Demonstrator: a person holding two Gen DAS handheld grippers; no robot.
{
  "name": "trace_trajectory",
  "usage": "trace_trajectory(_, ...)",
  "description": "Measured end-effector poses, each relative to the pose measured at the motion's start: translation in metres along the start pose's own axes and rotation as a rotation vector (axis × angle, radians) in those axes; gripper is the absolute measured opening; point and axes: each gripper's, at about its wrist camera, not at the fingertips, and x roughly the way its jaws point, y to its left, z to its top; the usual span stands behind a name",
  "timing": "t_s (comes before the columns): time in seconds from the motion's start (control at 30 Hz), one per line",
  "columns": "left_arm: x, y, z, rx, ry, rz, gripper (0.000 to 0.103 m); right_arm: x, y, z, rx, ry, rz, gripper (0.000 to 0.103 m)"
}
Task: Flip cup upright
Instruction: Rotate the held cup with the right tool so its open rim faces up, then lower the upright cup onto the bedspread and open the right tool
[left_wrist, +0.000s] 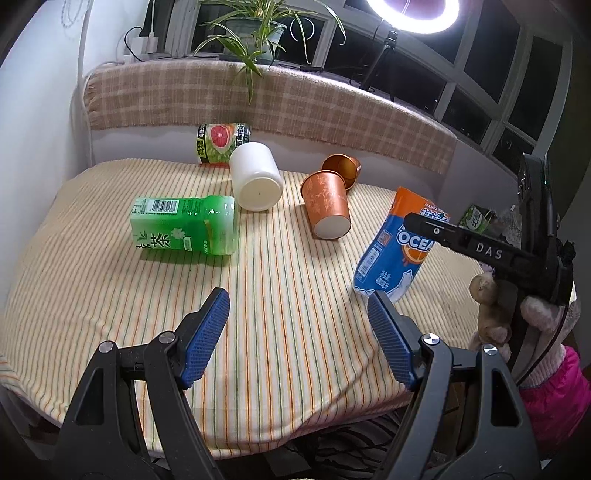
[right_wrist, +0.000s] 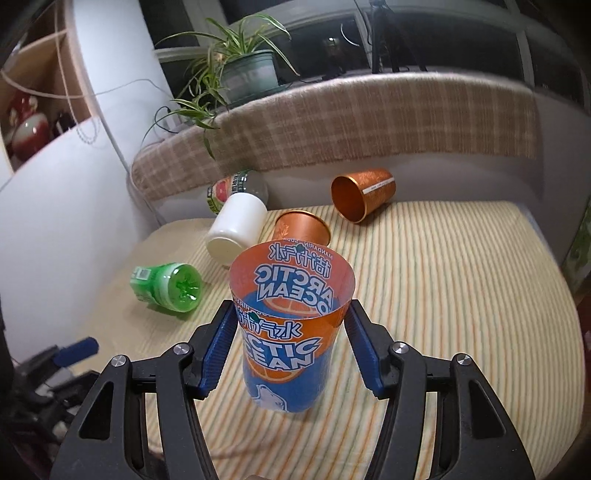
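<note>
right gripper (right_wrist: 290, 338) clamped on clear blue-orange plastic cup (right_wrist: 288, 328), tilted; thin wall may buckle, slip. left gripper (left_wrist: 297, 325) apart, idle.

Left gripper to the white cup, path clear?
Probably yes. The left gripper is open and empty, only bare striped cloth lies ahead, and the white cup lies between the green bottle and an orange cup.

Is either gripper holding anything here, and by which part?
The right gripper grips the blue-and-orange cup by its side wall, below the open rim, one finger on each side. The left gripper is open and holds nothing.
</note>
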Motion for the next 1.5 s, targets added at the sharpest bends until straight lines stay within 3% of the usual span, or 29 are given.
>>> trace_trajectory(0.47,0.001,0.000,-0.001,-0.001,0.002,-0.002,0.080,0.002,0.014,-0.009,-0.160,-0.064,-0.128,0.059)
trace_trajectory(0.97,0.001,-0.004,-0.004,-0.002,0.007,-0.005,0.080,-0.001,0.044,-0.028,-0.288,-0.087,-0.122,0.063)
trace_trajectory(1.5,-0.006,-0.005,0.000,0.003,-0.016,0.005,0.080,-0.001,0.045,-0.036,-0.263,-0.045,-0.068,0.064)
